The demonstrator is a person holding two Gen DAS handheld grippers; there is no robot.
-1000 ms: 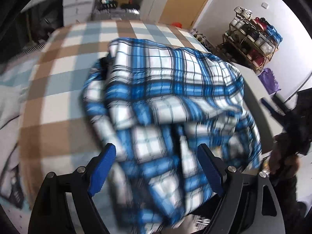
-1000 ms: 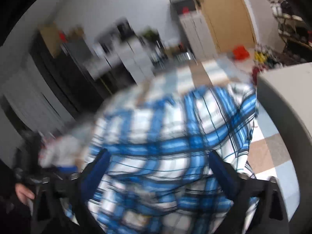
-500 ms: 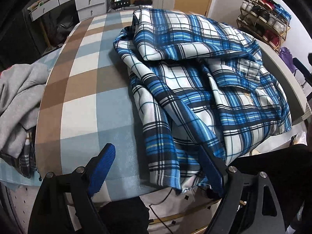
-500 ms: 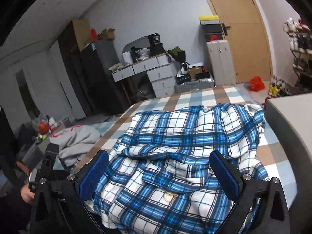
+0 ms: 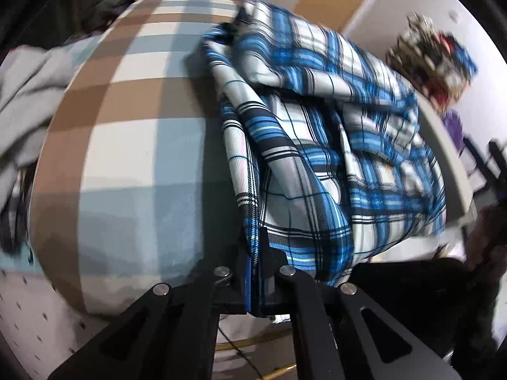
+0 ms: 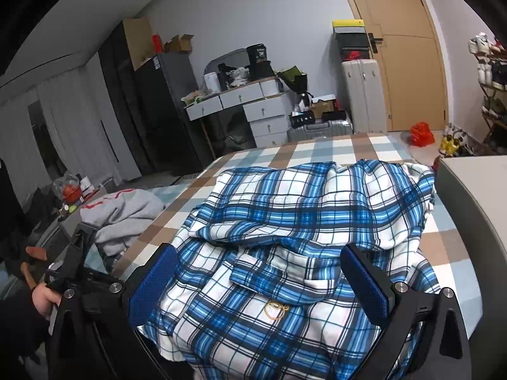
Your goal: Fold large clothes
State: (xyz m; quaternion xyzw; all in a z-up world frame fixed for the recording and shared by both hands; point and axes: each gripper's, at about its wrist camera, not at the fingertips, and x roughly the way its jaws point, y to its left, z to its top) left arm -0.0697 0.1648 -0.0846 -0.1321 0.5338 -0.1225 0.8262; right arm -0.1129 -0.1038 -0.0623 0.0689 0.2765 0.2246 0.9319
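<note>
A blue and white plaid shirt (image 5: 317,145) lies bunched on the right part of a bed with a checked brown, blue and white cover (image 5: 133,145). My left gripper (image 5: 256,272) is shut on the shirt's near left edge at the bed's front edge. In the right wrist view the same shirt (image 6: 285,253) fills the foreground, a chest pocket facing up. My right gripper (image 6: 259,288) is open, its blue pads either side of the shirt's near part, holding nothing. The left gripper also shows in the right wrist view (image 6: 73,272), held in a hand.
A grey sweatshirt (image 6: 123,212) lies on the bed's left side. A grey surface (image 6: 469,202) borders the bed at right. Beyond are a white desk with drawers (image 6: 247,110), suitcases (image 6: 364,95), a wooden door (image 6: 408,47) and a shoe rack (image 6: 491,72).
My left gripper has closed on the shirt's near left edge; half a second ago it was open. The right gripper has stayed open above the shirt, hardly moving.
</note>
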